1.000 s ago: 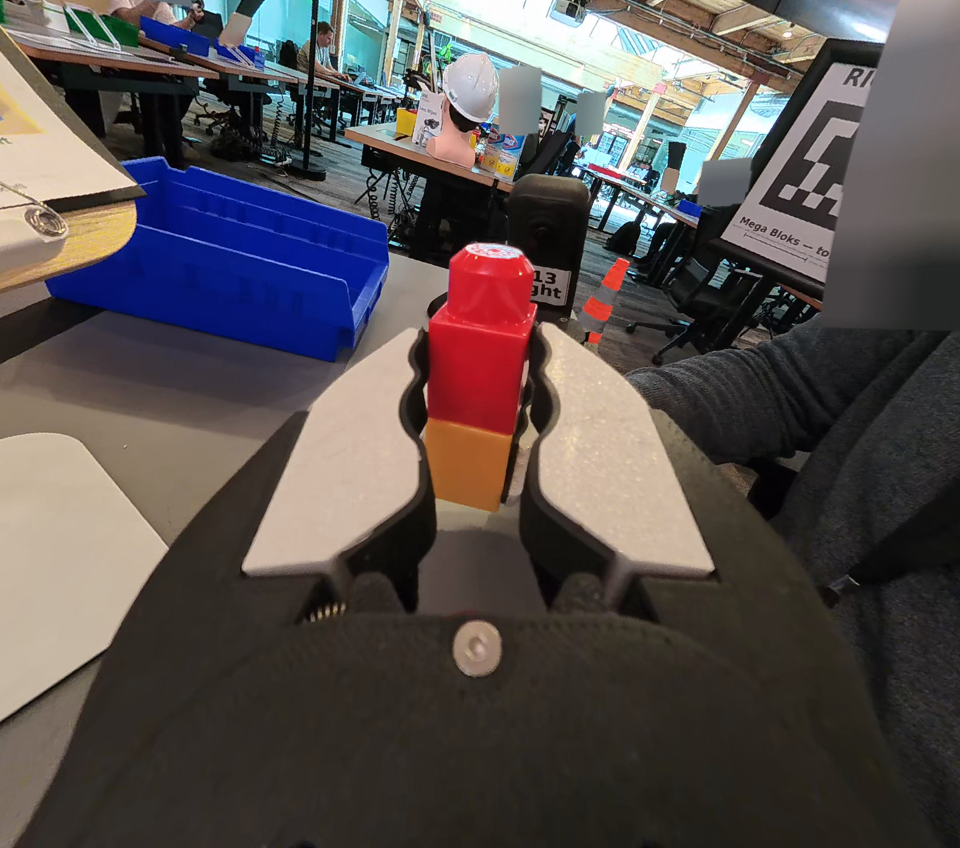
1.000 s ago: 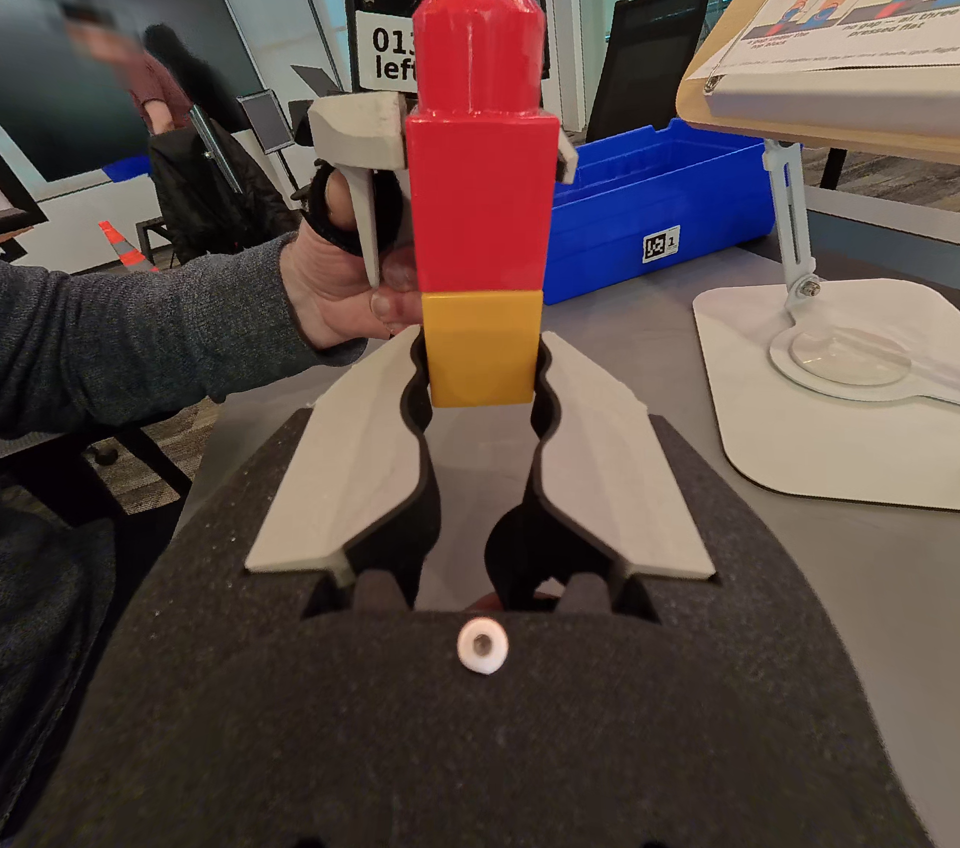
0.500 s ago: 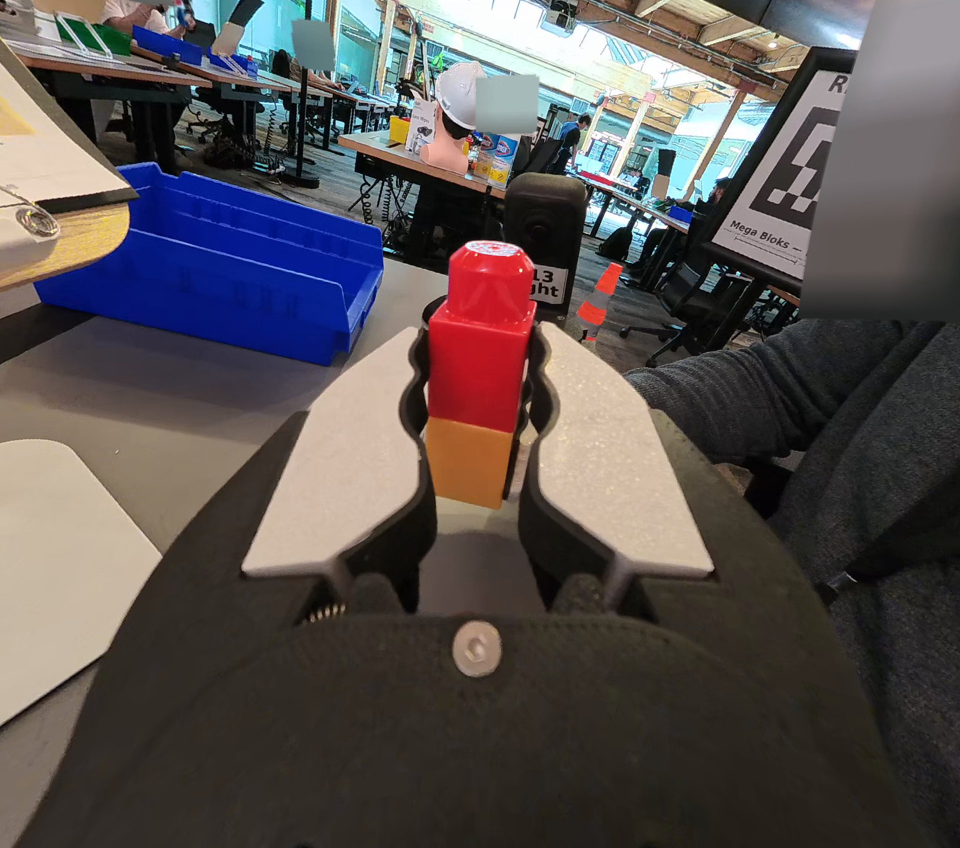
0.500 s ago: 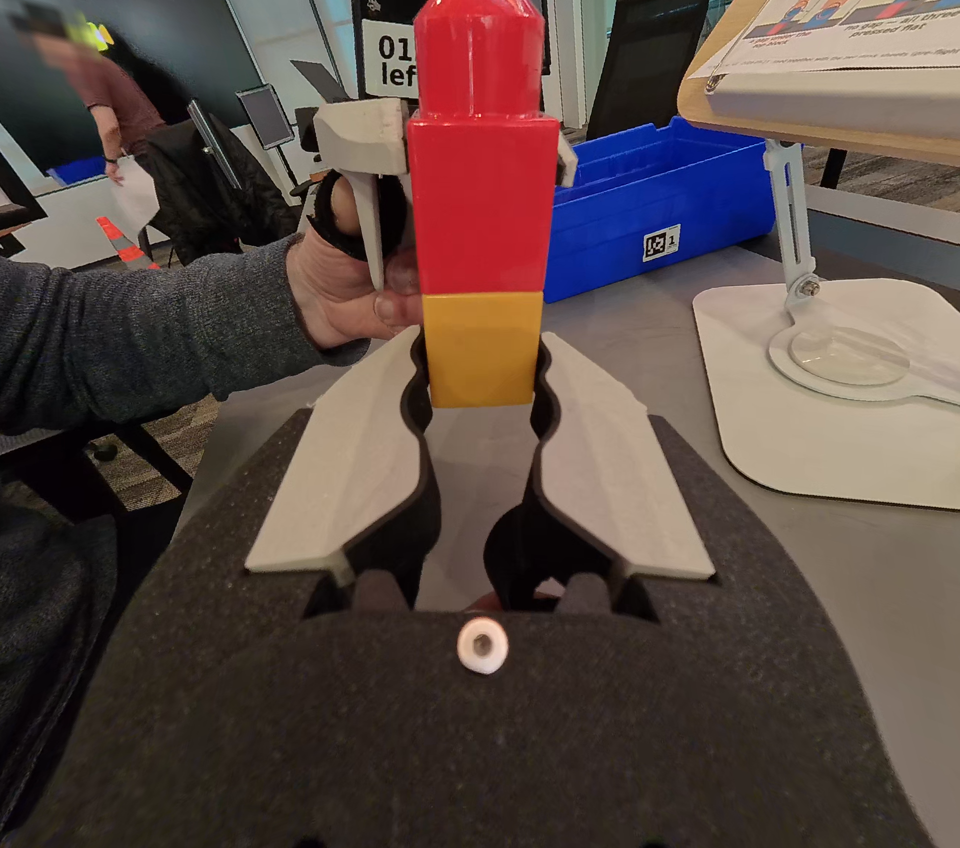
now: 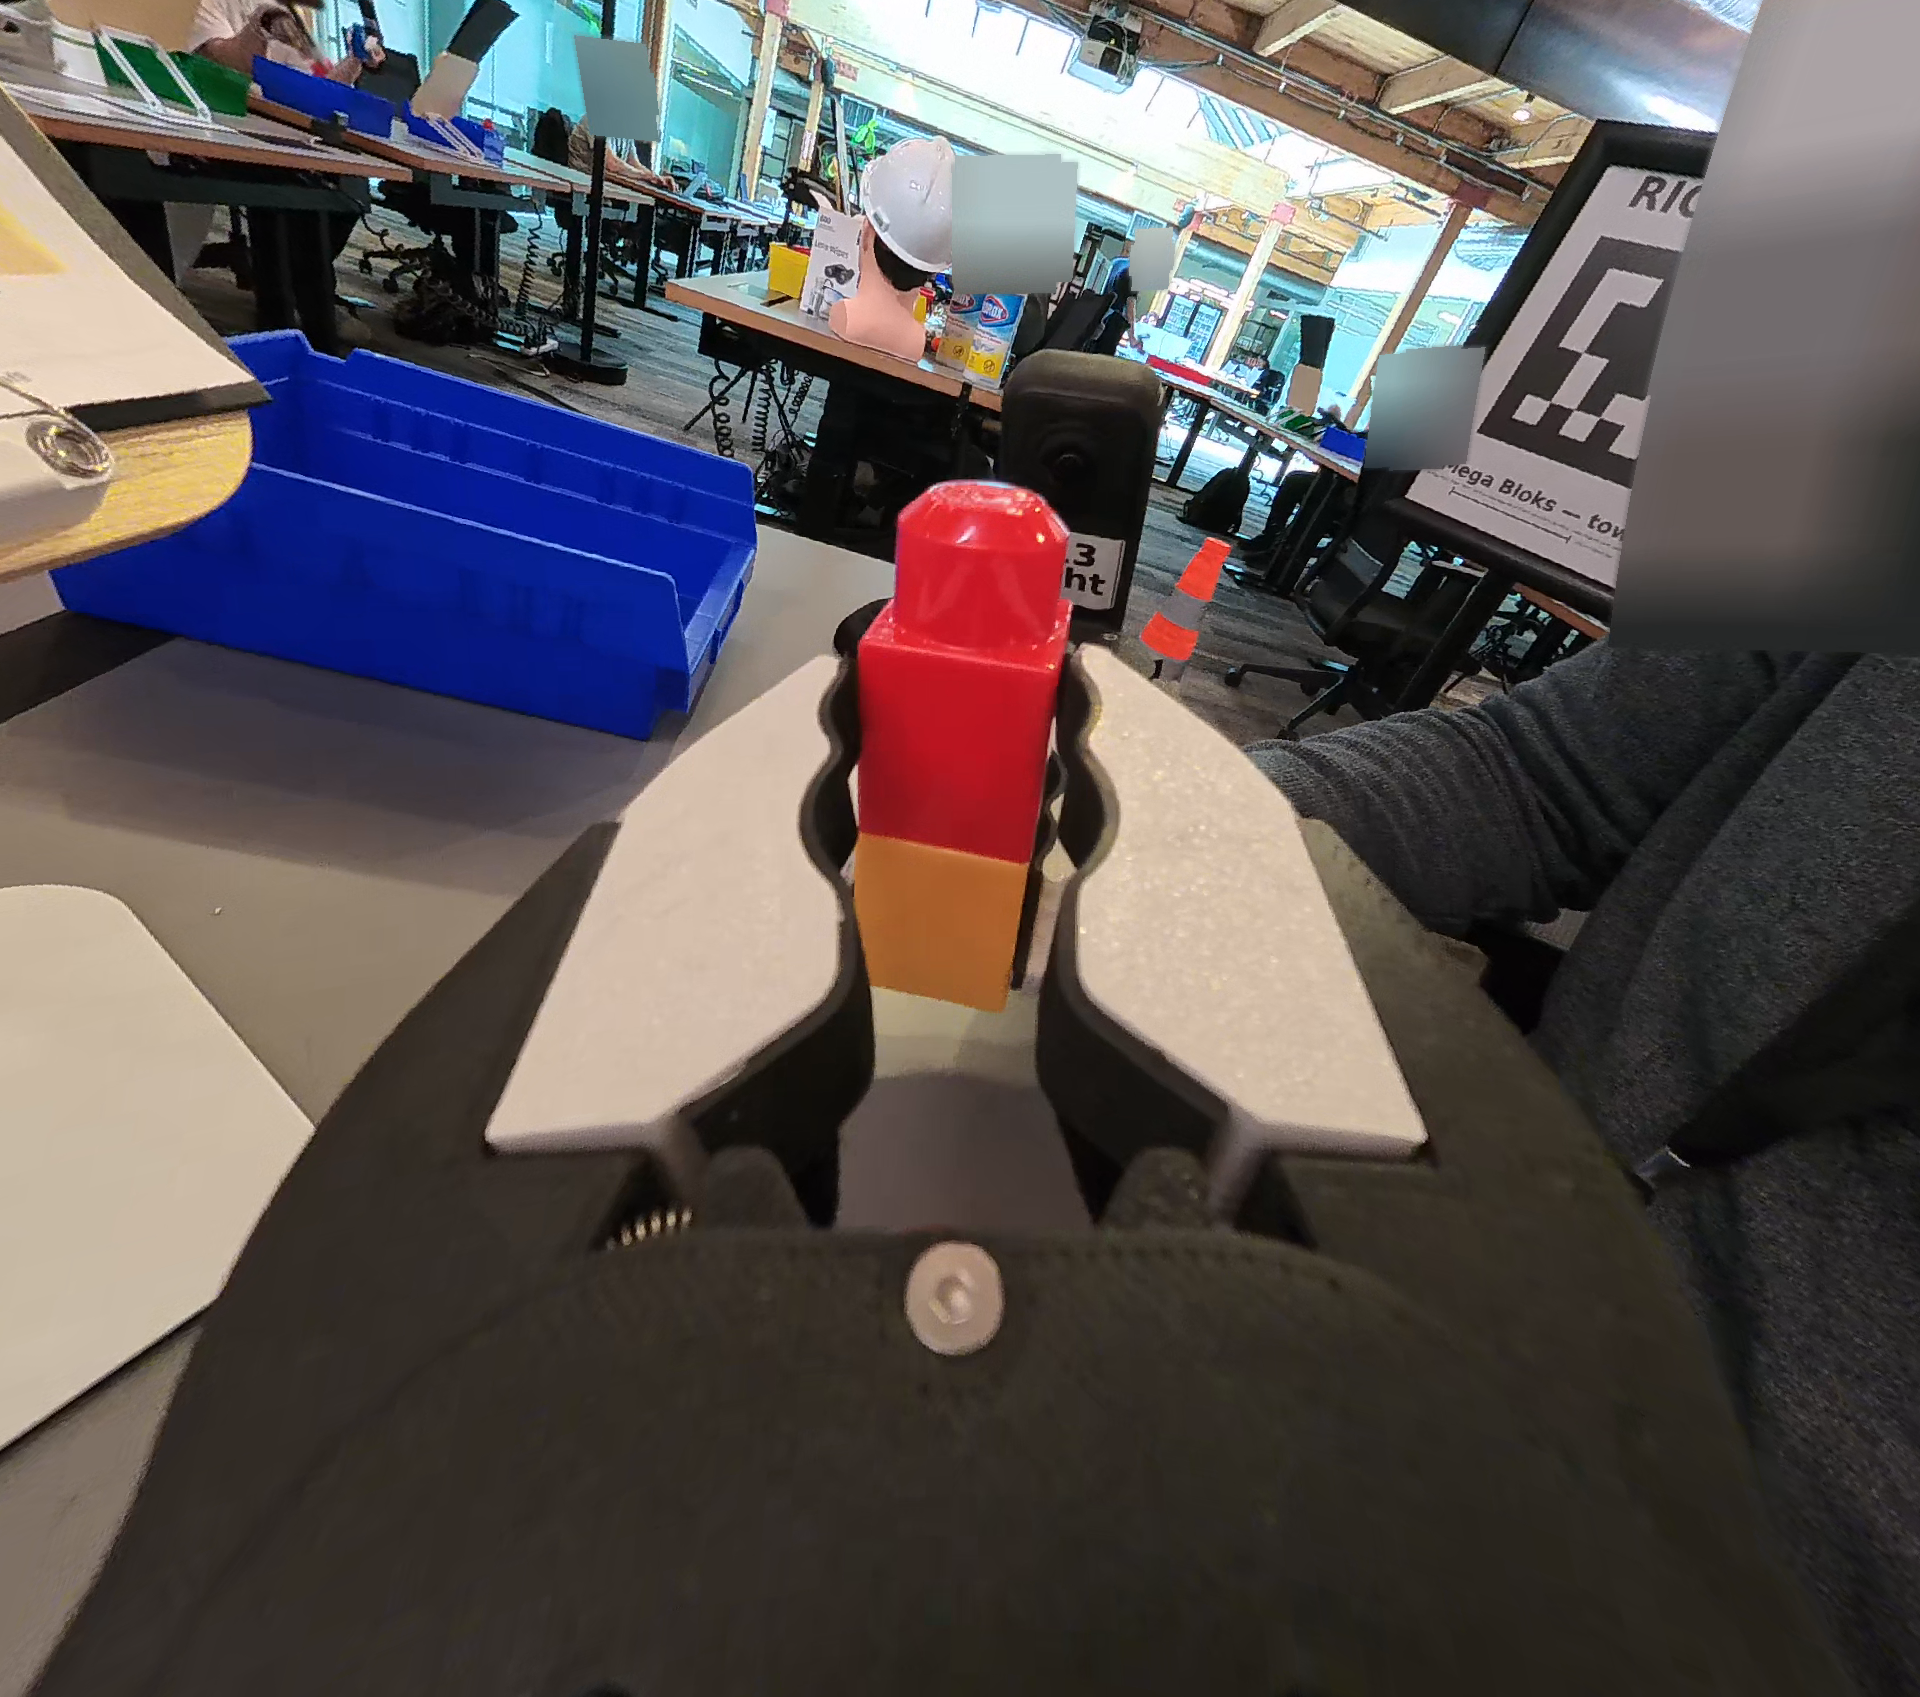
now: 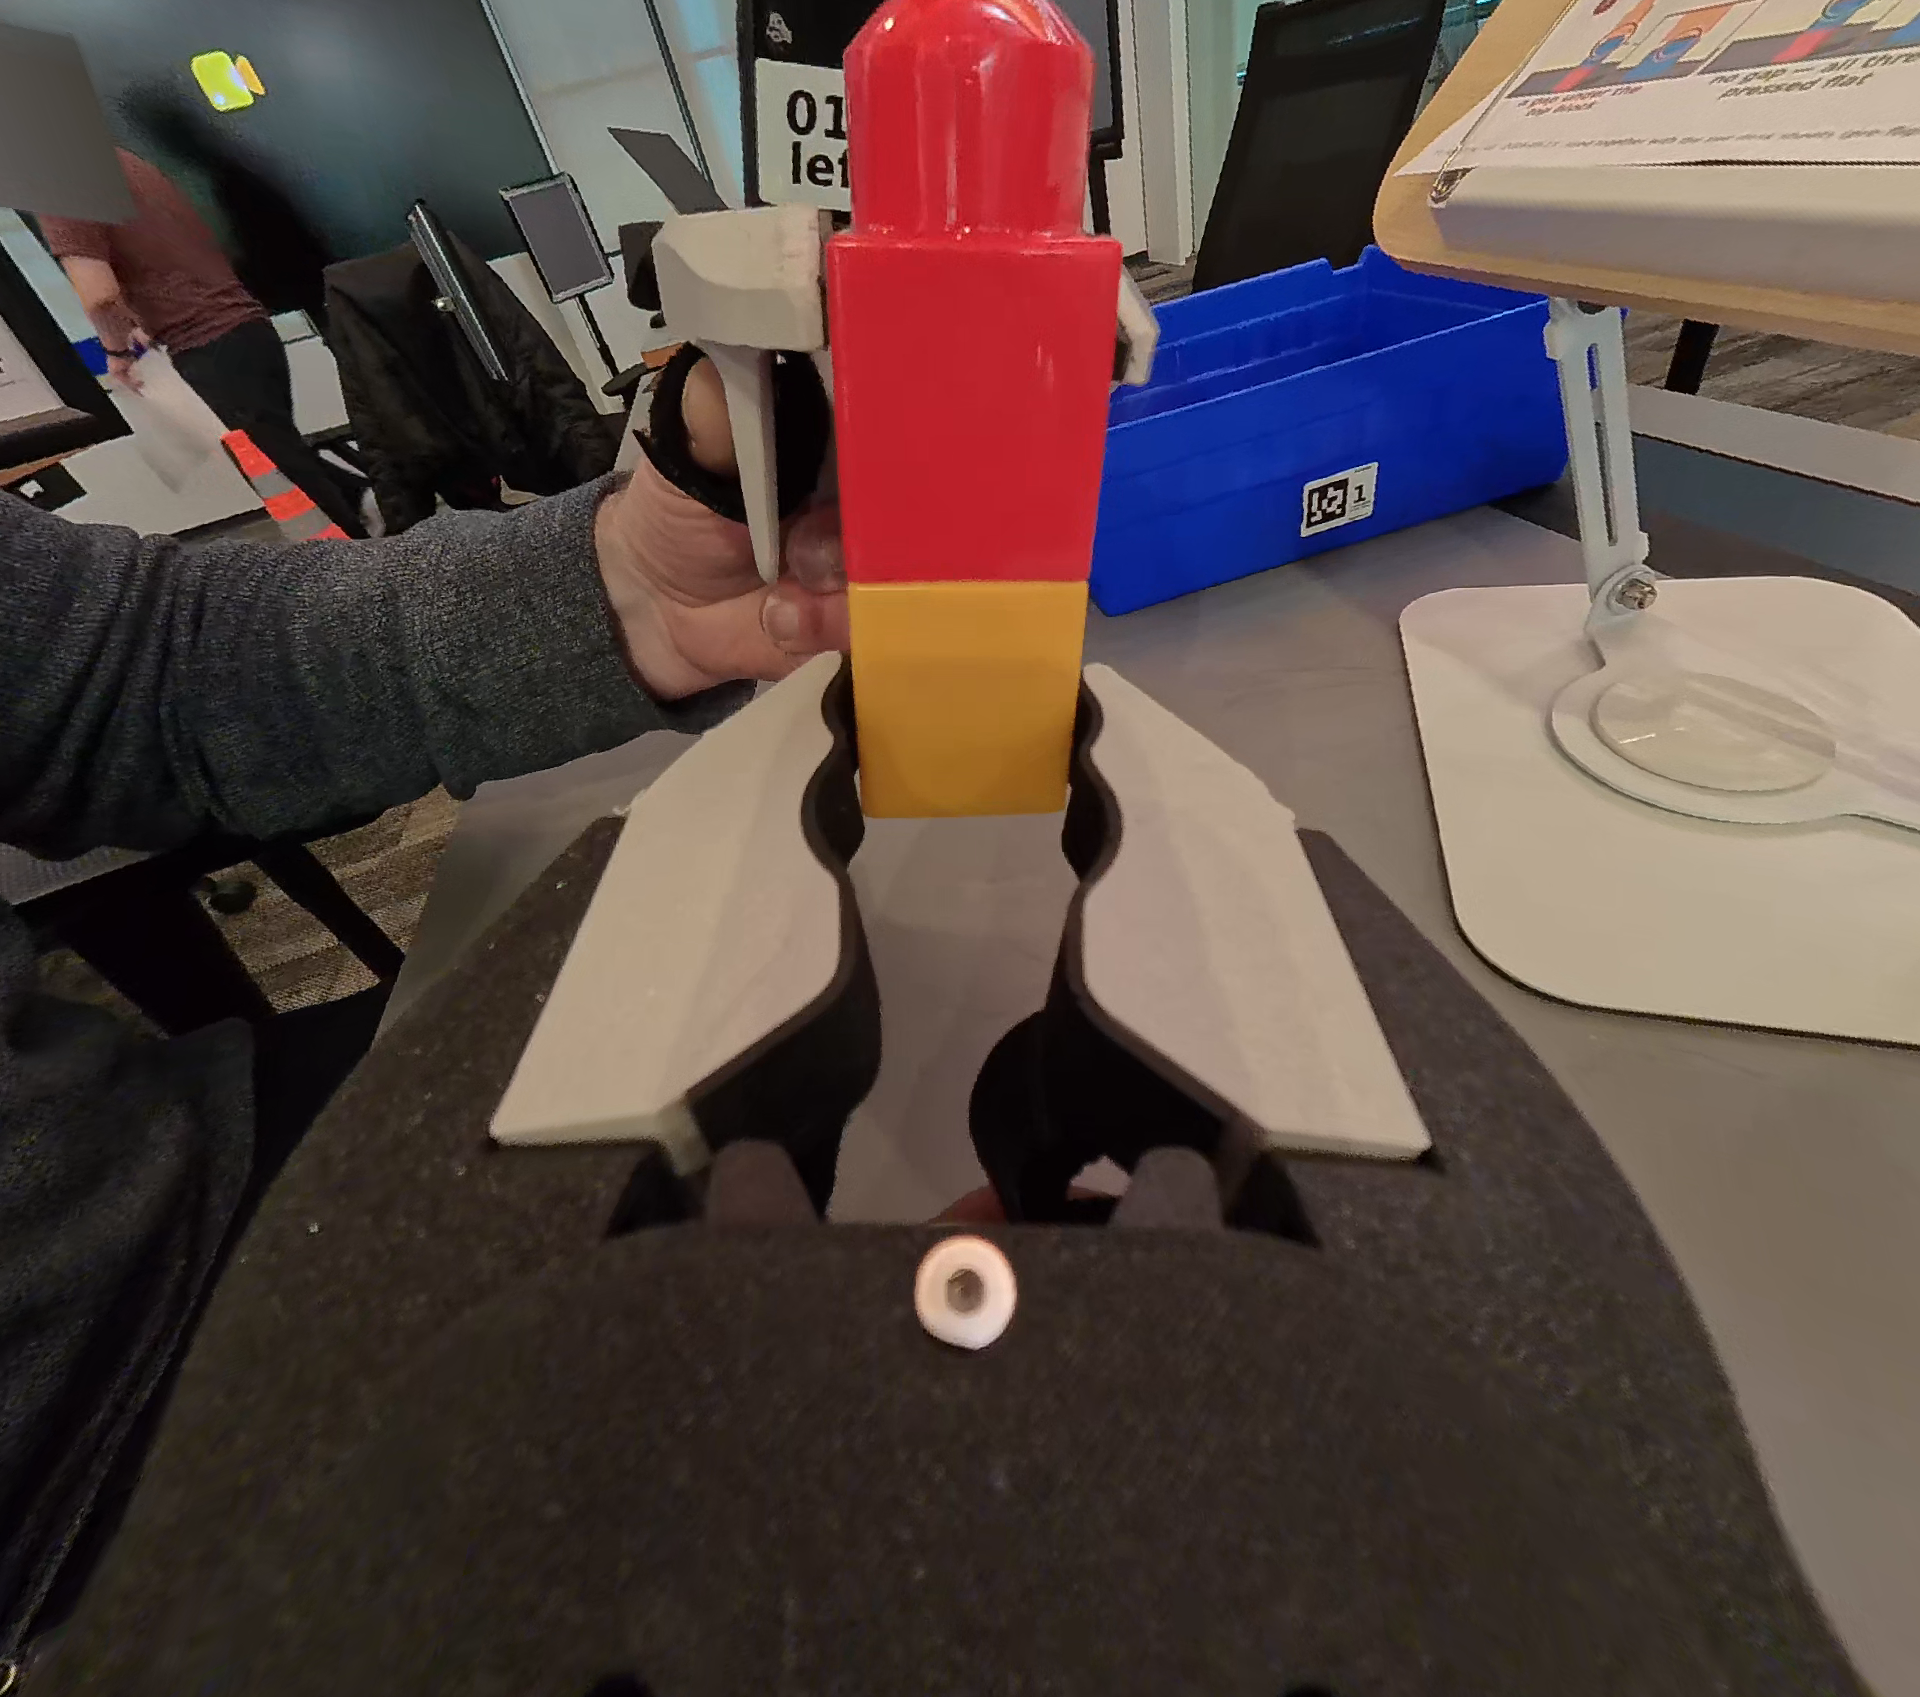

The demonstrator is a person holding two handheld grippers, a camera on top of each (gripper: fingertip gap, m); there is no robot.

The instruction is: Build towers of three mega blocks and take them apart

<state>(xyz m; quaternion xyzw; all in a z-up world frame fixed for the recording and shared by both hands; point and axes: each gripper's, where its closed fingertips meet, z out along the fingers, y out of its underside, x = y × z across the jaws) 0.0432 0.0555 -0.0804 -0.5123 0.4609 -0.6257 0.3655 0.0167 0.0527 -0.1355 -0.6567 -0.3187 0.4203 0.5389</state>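
We held a two-block stack between both tools: a red block (image 5: pixel 951 738) with a rounded stud on top, pressed onto an orange-yellow block (image 6: pixel 961 697) beneath it. Our left gripper (image 5: pixel 951 754) had its fingers closed on the red block's sides, the orange-yellow block sitting just below, nearer their base. Our right gripper (image 6: pixel 961 743) clamped the orange-yellow block at its fingertips, with the red block rising above them. Beyond the stack, the hand (image 6: pixel 696 577) gripping the left tool showed. Past the fingers lay the grey tabletop (image 5: pixel 312 816), a blue bin (image 5: pixel 416 546) and a white stand base (image 6: pixel 1662 816) off to the side.
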